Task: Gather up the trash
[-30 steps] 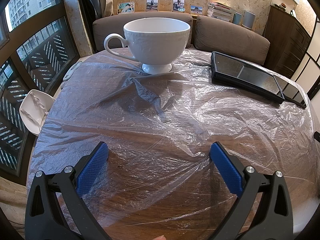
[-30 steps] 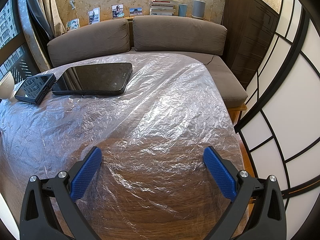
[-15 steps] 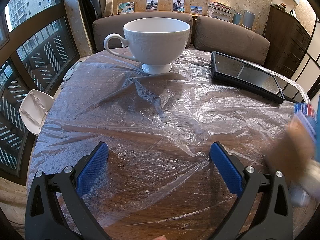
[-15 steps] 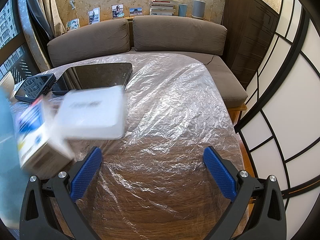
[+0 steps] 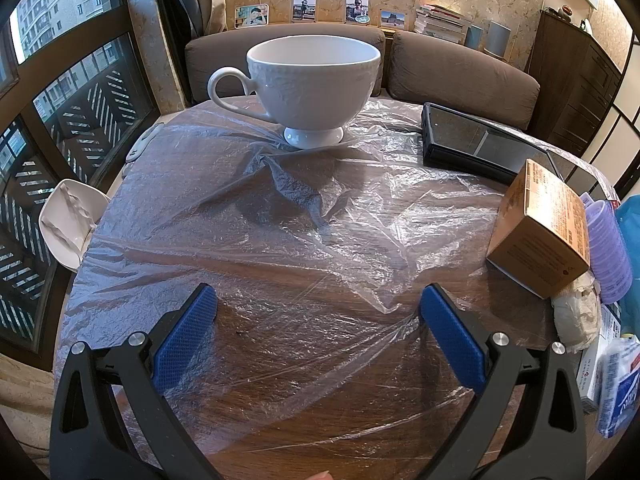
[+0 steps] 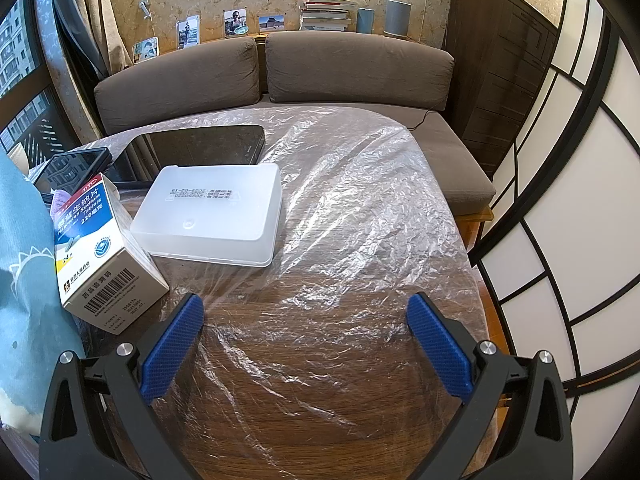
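The trash lies in a heap on the table (image 5: 280, 420), which is wooden and covered with a thin, wrinkled clear film (image 5: 320, 216).

In the left wrist view the heap is at the right edge. A brown carton (image 5: 540, 236) stands tilted on one corner, with small print on its upper face. Just beside it is a lilac ribbed cup (image 5: 608, 252), lying on its side. Below the carton there is a crumpled grey-white wad (image 5: 576, 316), touching it, and lower a white pack with blue print (image 5: 616, 392), partly cut by the frame. The left gripper (image 5: 320, 336) is spread wide above bare film and holds nothing; its right blue pad (image 5: 452, 340) is near the carton but apart from it.

In the right wrist view a white and blue medicine box (image 6: 108, 264) leans at the left, with a barcode on its near end. Against it lies a flat frosted plastic case (image 6: 216, 216) with a line of dark print on top. The right gripper (image 6: 304, 344) is also wide and empty; its left pad (image 6: 172, 348) is just beside the medicine box. A teal cloth (image 6: 28, 280) fills the left edge.

Farther back stand a white cup (image 5: 312, 84), a dark tablet (image 6: 208, 148) and a black device (image 5: 476, 144).
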Action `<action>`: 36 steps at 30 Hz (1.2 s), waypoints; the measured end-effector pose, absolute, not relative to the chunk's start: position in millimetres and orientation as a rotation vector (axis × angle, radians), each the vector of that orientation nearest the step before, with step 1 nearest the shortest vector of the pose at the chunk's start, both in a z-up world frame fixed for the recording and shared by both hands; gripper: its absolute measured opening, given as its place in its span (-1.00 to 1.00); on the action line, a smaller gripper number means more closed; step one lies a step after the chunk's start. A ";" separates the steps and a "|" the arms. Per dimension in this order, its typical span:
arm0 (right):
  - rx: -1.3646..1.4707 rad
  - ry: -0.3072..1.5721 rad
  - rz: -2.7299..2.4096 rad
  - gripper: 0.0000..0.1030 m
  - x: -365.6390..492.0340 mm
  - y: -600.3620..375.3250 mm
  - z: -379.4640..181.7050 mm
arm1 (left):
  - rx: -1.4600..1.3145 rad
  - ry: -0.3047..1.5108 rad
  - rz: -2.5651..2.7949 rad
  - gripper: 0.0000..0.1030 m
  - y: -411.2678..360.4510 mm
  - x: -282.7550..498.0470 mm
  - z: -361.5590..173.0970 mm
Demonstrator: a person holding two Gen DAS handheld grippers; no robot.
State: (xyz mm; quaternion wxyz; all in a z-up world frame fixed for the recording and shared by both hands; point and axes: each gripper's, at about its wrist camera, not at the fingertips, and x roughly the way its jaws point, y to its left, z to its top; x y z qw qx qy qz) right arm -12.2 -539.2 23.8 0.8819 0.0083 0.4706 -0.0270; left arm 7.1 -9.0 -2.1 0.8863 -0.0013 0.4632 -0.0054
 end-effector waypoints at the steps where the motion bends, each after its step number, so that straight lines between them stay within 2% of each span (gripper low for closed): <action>1: 0.017 0.980 -0.056 0.93 -12.2 -539.3 23.7 | -0.003 0.963 -0.011 0.98 -9.0 7.1 -2.1; 36: 0.018 0.980 -0.056 0.93 -12.3 -539.1 23.8 | -0.004 0.963 -0.005 0.98 -13.7 9.6 -1.9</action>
